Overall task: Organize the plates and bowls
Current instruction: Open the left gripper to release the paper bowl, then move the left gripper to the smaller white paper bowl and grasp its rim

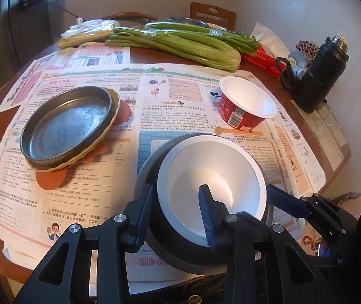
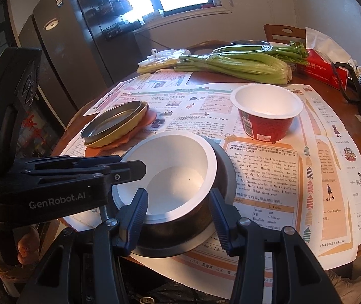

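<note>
Here the white bowl [image 1: 212, 177] sits nested in a steel bowl [image 1: 150, 177] on the newspaper [image 1: 170, 96]. Left gripper [image 1: 178, 202]: spread, one finger inside the white bowl, one outside the steel bowl, straddling both walls. Right gripper [image 2: 178, 202]: spread, straddling the white bowl's near rim. Behind-left of the bowl, a metal plate [image 1: 66, 124] tops stacked plates; behind-right stands a red cup [image 1: 246, 103].
</note>
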`<action>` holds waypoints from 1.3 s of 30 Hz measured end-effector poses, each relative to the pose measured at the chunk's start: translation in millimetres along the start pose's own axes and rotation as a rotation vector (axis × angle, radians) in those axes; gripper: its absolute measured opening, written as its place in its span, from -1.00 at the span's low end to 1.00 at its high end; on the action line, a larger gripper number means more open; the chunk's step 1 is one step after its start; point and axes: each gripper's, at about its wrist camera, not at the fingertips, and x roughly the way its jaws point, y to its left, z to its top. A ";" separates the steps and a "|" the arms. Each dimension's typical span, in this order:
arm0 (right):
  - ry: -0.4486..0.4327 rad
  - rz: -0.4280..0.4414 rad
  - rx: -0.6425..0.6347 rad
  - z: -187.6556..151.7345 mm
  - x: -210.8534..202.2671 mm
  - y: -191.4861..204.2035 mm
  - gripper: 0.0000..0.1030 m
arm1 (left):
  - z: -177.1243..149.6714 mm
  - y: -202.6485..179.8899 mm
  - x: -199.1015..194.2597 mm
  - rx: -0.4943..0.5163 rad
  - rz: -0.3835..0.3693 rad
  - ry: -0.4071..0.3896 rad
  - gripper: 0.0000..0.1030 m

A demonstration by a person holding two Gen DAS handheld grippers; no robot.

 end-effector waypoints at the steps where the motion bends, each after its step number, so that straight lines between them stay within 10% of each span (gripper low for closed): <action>1: -0.002 -0.002 0.001 0.3 -0.7 -0.6 -0.03 | -0.1 0.0 -1.7 0.000 0.002 -0.005 -0.27; 39: -0.188 -0.105 0.057 23.5 -58.7 -32.2 -0.01 | 17.2 -31.2 -36.7 0.069 0.035 -0.113 -0.08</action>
